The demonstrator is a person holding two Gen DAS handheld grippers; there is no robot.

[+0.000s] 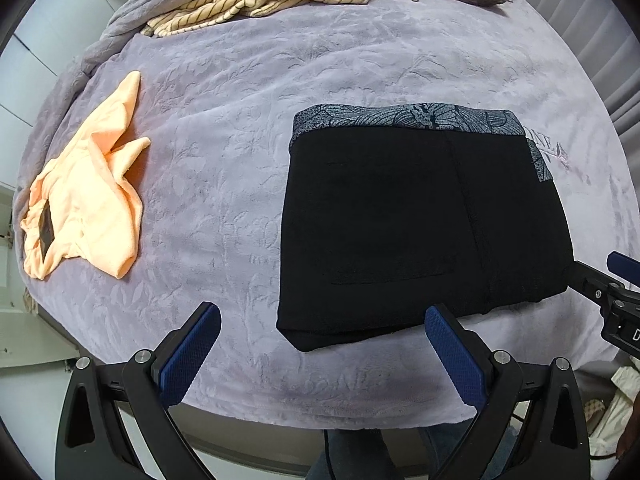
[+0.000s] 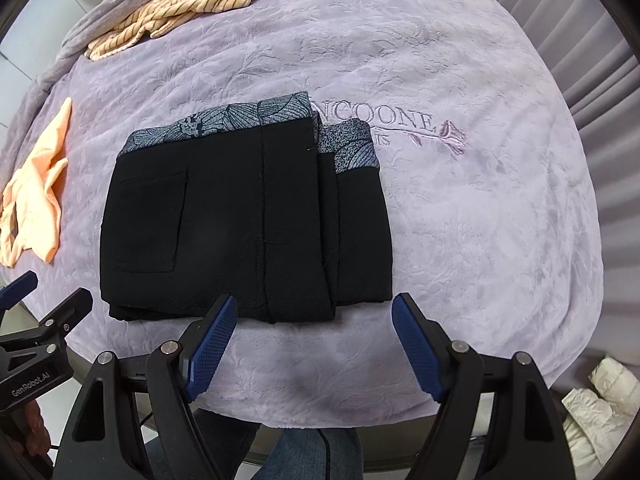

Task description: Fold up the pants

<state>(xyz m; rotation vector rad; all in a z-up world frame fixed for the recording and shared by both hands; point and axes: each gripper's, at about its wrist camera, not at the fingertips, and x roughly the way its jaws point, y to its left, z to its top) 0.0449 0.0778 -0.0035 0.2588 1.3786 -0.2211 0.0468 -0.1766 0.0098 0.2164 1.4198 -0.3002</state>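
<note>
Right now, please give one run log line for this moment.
pants: folded, flat on blanket | left gripper: open, empty | right gripper: open, empty

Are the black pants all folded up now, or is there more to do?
Nearly done, it seems. The black pants lie in a neat folded stack on the purple blanket, patterned waistband on top. The left gripper and right gripper are both open and hold nothing. One layer sticks out on the right, so a little tidying may remain.

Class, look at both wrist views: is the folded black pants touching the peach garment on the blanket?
Apart. The left wrist view shows a wide strip of bare lilac blanket between the black pants and the peach garment.
</note>
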